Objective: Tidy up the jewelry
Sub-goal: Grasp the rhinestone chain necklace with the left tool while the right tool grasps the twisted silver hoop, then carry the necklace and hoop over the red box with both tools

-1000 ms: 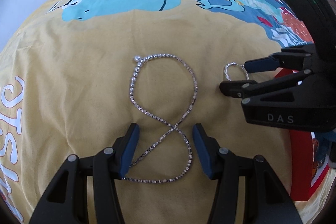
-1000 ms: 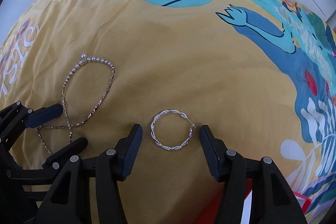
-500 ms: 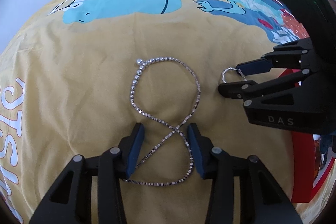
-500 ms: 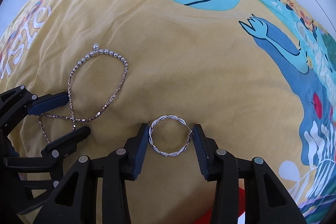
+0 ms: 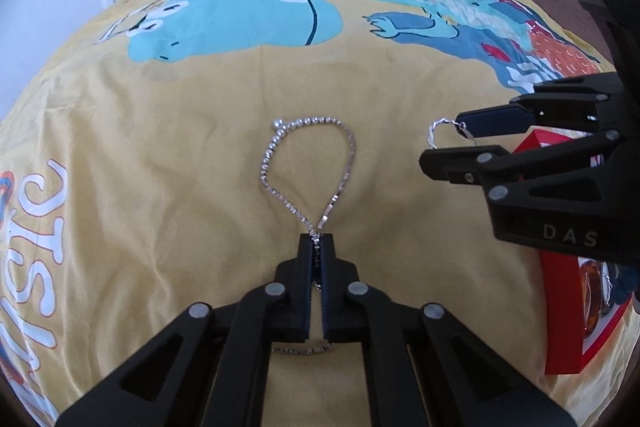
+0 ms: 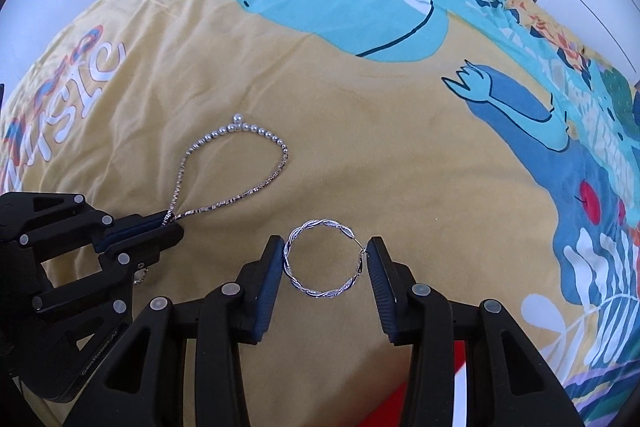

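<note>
Both pick-ups done, stowing left: left gripper (image 5: 317, 247) pinches the silver beaded chain necklace (image 5: 308, 163), right gripper (image 6: 326, 261) clamps the twisted silver hoop earring (image 6: 325, 259).

Red box (image 5: 560, 311) cut off at frame edge, necklace (image 5: 308, 155) tail (near loop) behind closed fingers (image 5: 308, 267)

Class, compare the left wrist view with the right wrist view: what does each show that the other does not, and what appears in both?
Only the left wrist view shows the red box at the right edge and the chain's tail lying behind the shut pads.

Only the right wrist view shows the whole twisted hoop earring, touching both pads of the right gripper.

Both show the yellow printed bedcover, the beaded chain and the left gripper shut on the chain's crossing.
</note>
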The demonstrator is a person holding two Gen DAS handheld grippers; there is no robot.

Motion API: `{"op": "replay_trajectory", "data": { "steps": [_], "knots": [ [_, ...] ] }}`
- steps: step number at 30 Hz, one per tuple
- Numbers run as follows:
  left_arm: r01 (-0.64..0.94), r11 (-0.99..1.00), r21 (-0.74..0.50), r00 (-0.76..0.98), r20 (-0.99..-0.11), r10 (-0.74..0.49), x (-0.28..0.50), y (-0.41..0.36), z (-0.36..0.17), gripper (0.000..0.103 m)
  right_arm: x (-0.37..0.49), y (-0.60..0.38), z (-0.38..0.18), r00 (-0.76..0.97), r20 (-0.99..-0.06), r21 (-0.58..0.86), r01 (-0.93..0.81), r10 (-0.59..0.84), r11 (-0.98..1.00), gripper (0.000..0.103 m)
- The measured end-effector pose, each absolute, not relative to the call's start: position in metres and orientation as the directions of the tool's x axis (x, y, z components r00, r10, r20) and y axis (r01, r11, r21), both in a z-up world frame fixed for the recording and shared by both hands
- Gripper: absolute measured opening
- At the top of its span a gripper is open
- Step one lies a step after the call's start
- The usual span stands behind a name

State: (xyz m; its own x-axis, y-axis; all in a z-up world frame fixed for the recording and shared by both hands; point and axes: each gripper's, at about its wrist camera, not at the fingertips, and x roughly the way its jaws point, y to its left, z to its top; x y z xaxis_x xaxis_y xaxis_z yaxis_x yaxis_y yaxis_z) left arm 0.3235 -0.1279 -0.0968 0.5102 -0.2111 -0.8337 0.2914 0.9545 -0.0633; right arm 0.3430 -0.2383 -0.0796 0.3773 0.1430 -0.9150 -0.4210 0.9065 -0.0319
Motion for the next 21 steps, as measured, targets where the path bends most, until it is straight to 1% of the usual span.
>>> {"op": "replay_trajectory", "data": {
  "steps": [10, 21],
  "knots": [
    [0.287, 0.957, -0.039, 0.568, -0.798, -0.203, 0.299, -0.121, -0.047, 0.002, 0.309, -0.242, -0.038, 0.412, -0.898, -0.027, -0.402, 0.155, 0.915, 0.042],
    [0.287, 0.958, 0.008, 0.65, -0.736, -0.189, 0.245, -0.109, 0.019, 0.002, 0.254, -0.241, 0.03, 0.479, -0.863, -0.048, -0.39, 0.159, 0.919, 0.042]
  ]
}}
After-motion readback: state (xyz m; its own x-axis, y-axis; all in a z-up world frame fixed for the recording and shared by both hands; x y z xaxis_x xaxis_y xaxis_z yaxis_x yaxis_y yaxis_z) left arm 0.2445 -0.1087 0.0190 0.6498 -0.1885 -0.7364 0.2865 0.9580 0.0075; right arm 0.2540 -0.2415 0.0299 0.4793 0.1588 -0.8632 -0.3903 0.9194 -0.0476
